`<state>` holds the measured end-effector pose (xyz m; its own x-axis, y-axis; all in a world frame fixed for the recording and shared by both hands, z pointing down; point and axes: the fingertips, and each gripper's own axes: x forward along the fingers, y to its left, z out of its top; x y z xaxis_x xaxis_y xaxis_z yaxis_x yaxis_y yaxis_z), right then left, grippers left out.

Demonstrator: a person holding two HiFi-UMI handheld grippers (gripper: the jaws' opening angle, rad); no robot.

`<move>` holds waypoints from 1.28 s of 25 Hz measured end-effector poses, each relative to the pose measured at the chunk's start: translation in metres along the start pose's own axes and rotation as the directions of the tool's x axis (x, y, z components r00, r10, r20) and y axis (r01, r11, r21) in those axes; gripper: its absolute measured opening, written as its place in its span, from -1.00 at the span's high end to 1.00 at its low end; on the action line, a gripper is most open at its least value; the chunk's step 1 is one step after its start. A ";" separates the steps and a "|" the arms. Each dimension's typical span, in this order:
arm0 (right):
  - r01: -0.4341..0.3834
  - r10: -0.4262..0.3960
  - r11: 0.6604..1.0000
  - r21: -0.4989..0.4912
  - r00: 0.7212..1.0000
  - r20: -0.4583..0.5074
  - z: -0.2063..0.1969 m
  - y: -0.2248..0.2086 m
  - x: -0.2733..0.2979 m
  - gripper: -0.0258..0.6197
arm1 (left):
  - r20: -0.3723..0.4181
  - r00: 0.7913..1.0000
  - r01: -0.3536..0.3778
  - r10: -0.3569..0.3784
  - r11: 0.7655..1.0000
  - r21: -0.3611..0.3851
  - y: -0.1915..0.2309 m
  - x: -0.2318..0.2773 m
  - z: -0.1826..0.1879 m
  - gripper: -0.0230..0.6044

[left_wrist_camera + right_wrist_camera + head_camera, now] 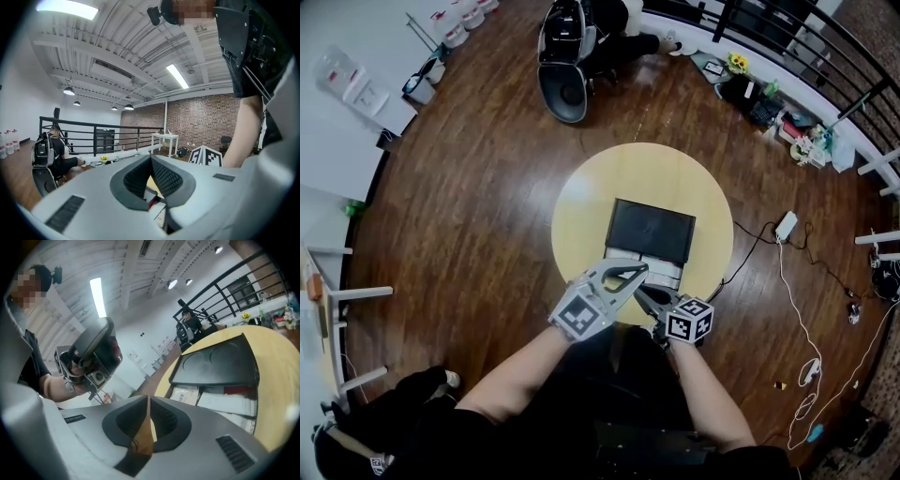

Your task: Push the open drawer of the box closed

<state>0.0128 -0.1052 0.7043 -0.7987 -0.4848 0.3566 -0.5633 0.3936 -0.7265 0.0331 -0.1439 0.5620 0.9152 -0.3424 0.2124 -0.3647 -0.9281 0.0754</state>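
A black box (652,230) lies on the round yellow table (581,211), its drawer (649,273) pulled out toward me with white papers inside. In the right gripper view the black lid (220,359) and the open drawer (225,401) lie just ahead, right of the jaws. My left gripper (639,270) hovers over the drawer's near edge; its tips meet with nothing between them (151,157). My right gripper (640,292) sits just right of it and nearer me; a thin slit shows between its pads, nothing held (149,399). The left gripper (89,357) also shows at the left of the right gripper view.
A seated person with a backpack (572,47) is on the wood floor beyond the table. A power strip (786,225) and cables trail at the right. A black railing (787,37) curves along the back right. White tables (337,300) stand at the left.
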 end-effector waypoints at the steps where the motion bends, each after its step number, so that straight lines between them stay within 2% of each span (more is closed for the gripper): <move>1: 0.003 -0.002 0.999 0.032 1.000 -0.004 -0.005 -0.005 0.002 0.82 | -0.005 1.000 0.000 0.000 1.000 -0.002 0.001 0.002 -0.003 0.83; 6: 0.009 -0.002 0.985 0.171 0.999 -0.040 -0.031 -0.029 0.010 0.67 | -0.018 1.000 0.001 -0.001 1.000 -0.023 0.005 0.009 -0.016 0.83; 11: 0.043 -0.022 0.958 0.283 0.997 -0.075 -0.059 -0.056 0.015 0.63 | -0.034 0.999 0.011 -0.012 0.999 -0.032 0.007 0.016 -0.035 0.83; 19: 0.155 -0.108 0.939 0.306 0.981 -0.164 -0.082 -0.100 0.022 0.56 | -0.045 0.999 0.021 -0.023 0.999 -0.040 0.008 0.028 -0.047 0.83; 32: 0.163 -0.102 0.907 0.387 0.980 -0.172 -0.091 -0.129 0.049 0.47 | -0.060 0.998 0.011 -0.014 0.998 -0.060 0.020 0.034 -0.067 0.83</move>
<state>0.0269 -0.1088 0.8687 -0.7614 -0.3809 0.5246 -0.5590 -0.0243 -0.8288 0.0451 -0.1640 0.6358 0.9084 -0.3196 0.2695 -0.3645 -0.9212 0.1364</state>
